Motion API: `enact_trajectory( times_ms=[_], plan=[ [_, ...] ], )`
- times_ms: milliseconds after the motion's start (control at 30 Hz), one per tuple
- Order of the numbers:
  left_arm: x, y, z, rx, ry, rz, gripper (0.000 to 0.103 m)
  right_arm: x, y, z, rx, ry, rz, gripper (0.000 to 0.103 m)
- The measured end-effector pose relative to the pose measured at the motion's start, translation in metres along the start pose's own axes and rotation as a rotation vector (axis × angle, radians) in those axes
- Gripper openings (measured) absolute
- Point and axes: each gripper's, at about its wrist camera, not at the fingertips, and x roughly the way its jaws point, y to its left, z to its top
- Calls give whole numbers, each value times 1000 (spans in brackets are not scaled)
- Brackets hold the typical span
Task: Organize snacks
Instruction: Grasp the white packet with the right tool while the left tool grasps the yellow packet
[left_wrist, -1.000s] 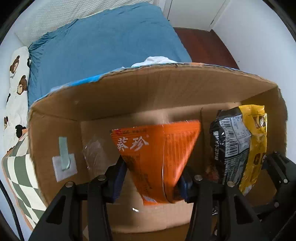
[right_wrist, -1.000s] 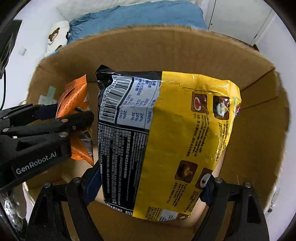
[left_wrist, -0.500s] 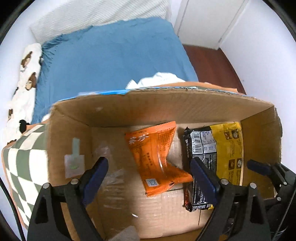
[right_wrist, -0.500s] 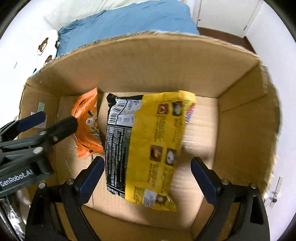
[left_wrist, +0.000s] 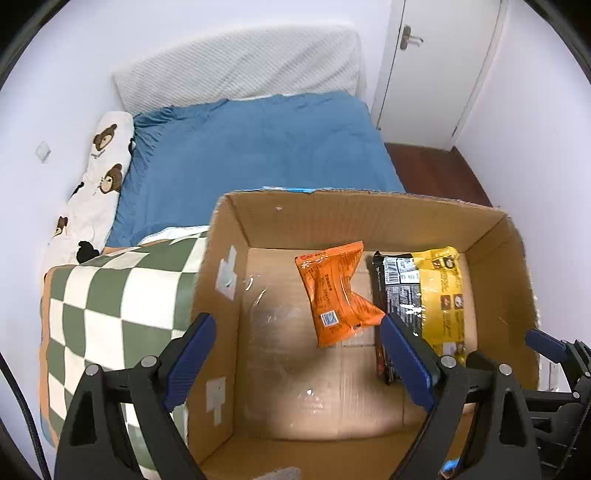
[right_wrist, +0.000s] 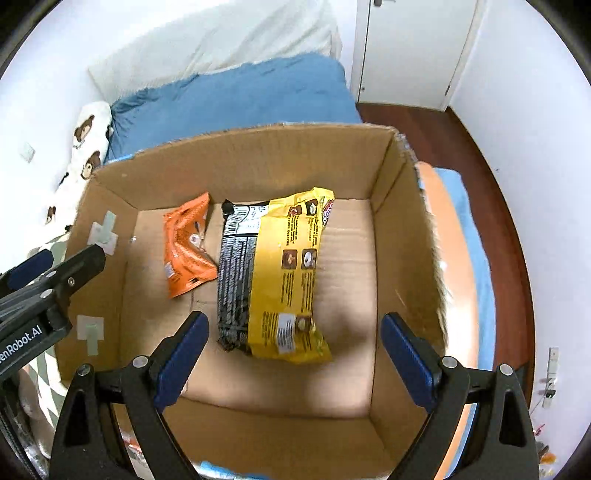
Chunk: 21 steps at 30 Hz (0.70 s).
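Note:
An open cardboard box stands on the bed. On its floor lie an orange snack packet and, right of it, a yellow and black noodle packet, side by side. My left gripper hangs open above the box's left half, nothing between its blue pads. My right gripper is open too, above the near end of the noodle packet, not touching it. The left gripper's fingers show at the left edge of the right wrist view.
The box rests on a green-and-white checked blanket over a blue bedsheet. A bear-print pillow lies by the left wall. A white door and dark wooden floor are at the right.
Both grippers let go of their packets, which now lie on the box floor. Both grippers opened wide and drew up and back from the box.

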Motion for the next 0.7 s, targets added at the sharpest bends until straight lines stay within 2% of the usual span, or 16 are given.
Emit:
enact_trajectory(
  times_ms=[167, 200, 267, 333, 500, 700],
  plan=[
    [-34, 1, -16, -11, -53, -4, 91, -26, -3, -17, -4, -71, -19, 96],
    [-39, 0, -19, -7, -62, -3, 91, -33, 12, -16, -7, -85, -24, 96],
    [-49, 1, -24, 0, -79, 3, 91, -41, 14, -20, -9, -116, -28, 96],
    [-60, 0, -31, 3, -98, 5, 91, -68, 49, -29, -9, -138, -29, 96],
    [-86, 3, -49, -5, -135, 11, 91, -125, 76, -53, 2, -185, -14, 96],
    [-107, 10, -82, -35, -135, -2, 91, -183, 81, -92, 33, -201, 34, 96]
  ],
)
